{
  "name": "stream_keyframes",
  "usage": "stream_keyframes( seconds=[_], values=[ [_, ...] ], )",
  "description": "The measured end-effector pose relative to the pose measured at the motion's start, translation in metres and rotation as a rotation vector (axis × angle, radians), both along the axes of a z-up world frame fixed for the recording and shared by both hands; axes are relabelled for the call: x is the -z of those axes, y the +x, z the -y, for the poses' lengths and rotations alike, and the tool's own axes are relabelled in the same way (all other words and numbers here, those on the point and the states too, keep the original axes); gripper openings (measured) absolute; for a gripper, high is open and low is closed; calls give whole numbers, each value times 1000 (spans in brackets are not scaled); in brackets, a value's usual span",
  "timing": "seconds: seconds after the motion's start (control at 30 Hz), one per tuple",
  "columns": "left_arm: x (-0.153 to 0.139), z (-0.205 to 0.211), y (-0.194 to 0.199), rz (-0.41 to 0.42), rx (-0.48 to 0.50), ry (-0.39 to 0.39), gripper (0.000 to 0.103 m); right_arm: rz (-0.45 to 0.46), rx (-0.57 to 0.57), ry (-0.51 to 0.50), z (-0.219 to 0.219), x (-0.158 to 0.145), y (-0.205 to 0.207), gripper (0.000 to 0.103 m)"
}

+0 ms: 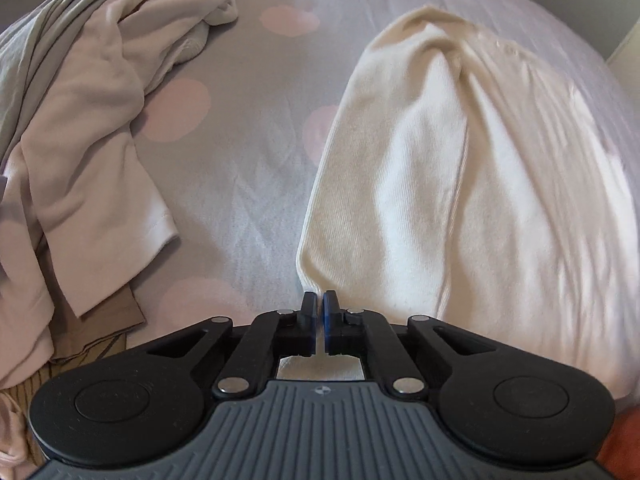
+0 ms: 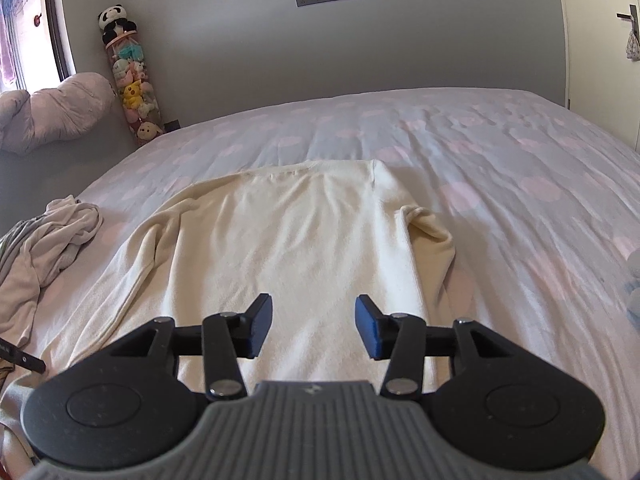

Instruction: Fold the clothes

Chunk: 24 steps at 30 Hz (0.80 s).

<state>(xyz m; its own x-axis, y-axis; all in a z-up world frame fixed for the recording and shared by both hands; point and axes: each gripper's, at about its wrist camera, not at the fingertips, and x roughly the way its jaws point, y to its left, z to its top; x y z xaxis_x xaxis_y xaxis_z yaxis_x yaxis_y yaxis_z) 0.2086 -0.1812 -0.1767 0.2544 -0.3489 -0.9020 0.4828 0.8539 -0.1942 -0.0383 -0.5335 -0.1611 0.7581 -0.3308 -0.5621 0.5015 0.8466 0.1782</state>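
Note:
A cream ribbed sweater lies flat on the bed with its sleeves folded in; in the left wrist view the cream sweater fills the right half. My left gripper is shut on the sweater's near left corner, and the fabric runs into the closed blue pads. My right gripper hovers open over the sweater's near end, with cloth lying below its fingers and nothing pinched between them.
A heap of unfolded pale clothes lies to the left on the grey, pink-dotted bedsheet, and the heap also shows in the right wrist view. A lilac duvet bundle and a plush-toy tube stand at the far left.

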Motion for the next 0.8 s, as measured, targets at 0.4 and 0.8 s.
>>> stream_keyframes(
  seconds=[0.4,0.8],
  values=[
    [-64,-48,15,370,-293,-200,1,-74,40,-15,2,6,6,50],
    [-70,-48,67,581,-446,25,1,-129,56,-3,9,16,16,50]
  ],
)
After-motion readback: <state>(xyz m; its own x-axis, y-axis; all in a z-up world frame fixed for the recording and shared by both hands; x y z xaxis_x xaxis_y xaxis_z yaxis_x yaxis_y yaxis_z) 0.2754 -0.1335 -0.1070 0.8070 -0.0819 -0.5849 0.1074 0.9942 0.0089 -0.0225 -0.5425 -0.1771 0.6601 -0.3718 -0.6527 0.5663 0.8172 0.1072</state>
